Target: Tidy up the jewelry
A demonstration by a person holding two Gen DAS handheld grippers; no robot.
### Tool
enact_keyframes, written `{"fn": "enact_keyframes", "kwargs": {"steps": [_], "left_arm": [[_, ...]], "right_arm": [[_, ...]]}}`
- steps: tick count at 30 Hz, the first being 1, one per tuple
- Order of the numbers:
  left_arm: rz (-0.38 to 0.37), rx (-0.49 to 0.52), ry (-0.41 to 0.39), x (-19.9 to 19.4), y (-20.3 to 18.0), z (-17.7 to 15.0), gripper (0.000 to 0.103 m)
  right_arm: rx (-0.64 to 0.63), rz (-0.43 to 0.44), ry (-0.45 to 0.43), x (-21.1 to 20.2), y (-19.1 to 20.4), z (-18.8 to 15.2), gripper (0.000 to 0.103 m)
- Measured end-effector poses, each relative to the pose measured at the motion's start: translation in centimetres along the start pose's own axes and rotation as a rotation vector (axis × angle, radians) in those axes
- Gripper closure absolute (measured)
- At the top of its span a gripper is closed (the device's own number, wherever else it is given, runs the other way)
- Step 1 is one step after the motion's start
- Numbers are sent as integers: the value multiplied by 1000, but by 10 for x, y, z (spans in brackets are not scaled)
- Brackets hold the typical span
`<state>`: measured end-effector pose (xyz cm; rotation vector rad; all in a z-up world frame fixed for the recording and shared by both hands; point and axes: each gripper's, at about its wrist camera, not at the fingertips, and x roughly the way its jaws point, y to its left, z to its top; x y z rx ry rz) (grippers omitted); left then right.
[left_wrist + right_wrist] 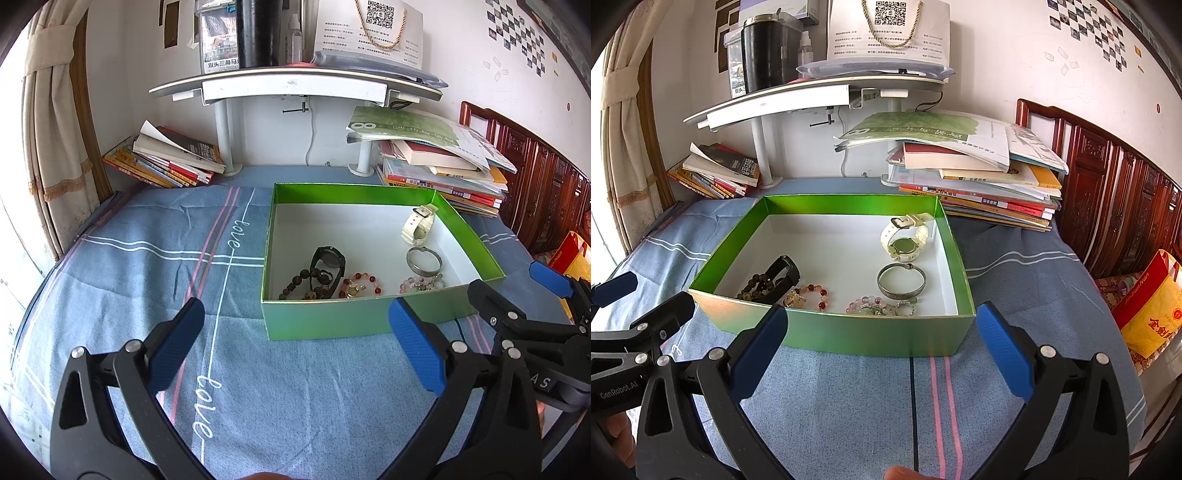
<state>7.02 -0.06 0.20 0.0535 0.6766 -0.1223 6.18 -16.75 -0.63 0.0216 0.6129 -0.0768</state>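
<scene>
A green box with a white floor stands on the blue cloth. Inside lie a white watch, a black watch, a silver bangle, a brown bead bracelet, a red bead bracelet and a pink bead bracelet. My left gripper is open and empty, in front of the box's left corner. My right gripper is open and empty, just before the box's near wall.
Book stacks lie at the back left and back right. A white shelf stand rises behind the box. A carved wooden headboard and a red-yellow bag are at the right.
</scene>
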Motion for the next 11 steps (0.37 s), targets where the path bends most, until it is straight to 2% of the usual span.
{"fn": "enact_keyframes", "kwargs": {"steps": [11], "left_arm": [[1,0,8,3,1,0,4]], "right_arm": [[-2,4,14,5,1,-1,3]]}}
